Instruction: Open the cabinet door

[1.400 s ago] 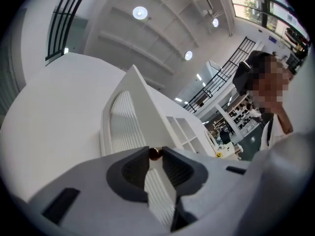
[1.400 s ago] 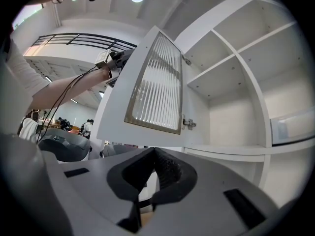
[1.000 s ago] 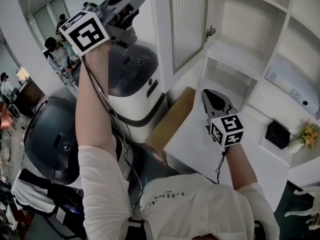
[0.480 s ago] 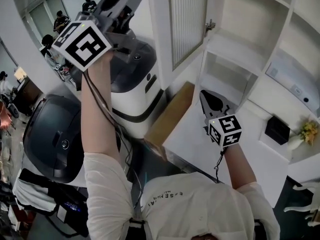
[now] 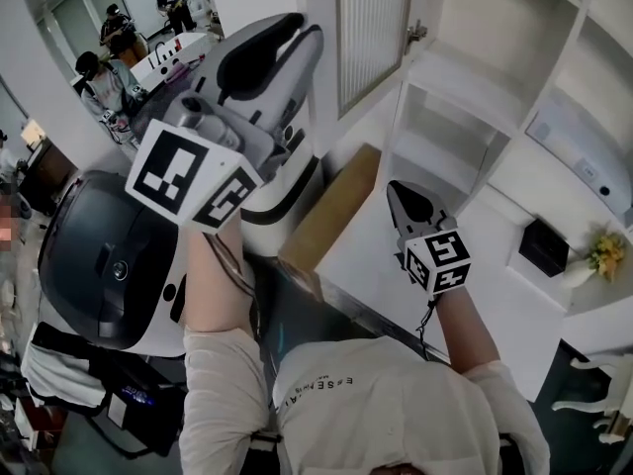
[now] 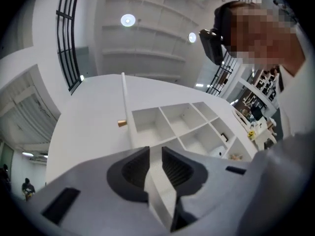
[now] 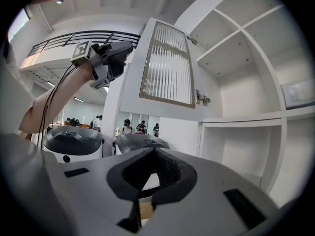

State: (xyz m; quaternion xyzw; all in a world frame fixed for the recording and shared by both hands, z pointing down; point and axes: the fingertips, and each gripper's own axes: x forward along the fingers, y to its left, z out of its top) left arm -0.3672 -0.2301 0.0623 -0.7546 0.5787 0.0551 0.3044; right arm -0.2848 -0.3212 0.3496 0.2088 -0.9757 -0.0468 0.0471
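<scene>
The cabinet door [image 7: 166, 65], a white frame round ribbed glass, stands swung out from the top left corner of the white shelf unit [image 5: 495, 97], hanging on a metal hinge [image 7: 203, 99] at its right edge. The left gripper's view meets the door almost edge-on, so the glass is lost there and only a thin white line and a small brass knob [image 6: 121, 123] show. The head view does not show the knob.

The left gripper [image 6: 155, 151] is raised beside the door's free left edge. Its jaws stand a narrow way apart, and the ribbed pads [image 6: 134, 168] press on nothing. A white strip shows through the gap, but what it belongs to is hard to tell. From the right gripper's view its tip sits just beside the door's edge; whether it touches cannot be told.

The right gripper [image 7: 155, 149] hovers over the bench [image 5: 495, 295] near its left edge, pointing at the lower open compartments. Its jaws are pressed together with nothing between them.

A small black box [image 5: 544, 246] sits toward the bench's right edge, with yellow flowers [image 5: 605, 255] just beyond it, partly cut off. A brown board [image 5: 331, 211] leans against the bench's left edge. Left of it stand two domed machines, one dark [image 5: 104, 265] and one white-bodied [image 5: 282, 181], the second largely hidden by the left arm. People [image 5: 99, 77] in the far background are too small to make out.
</scene>
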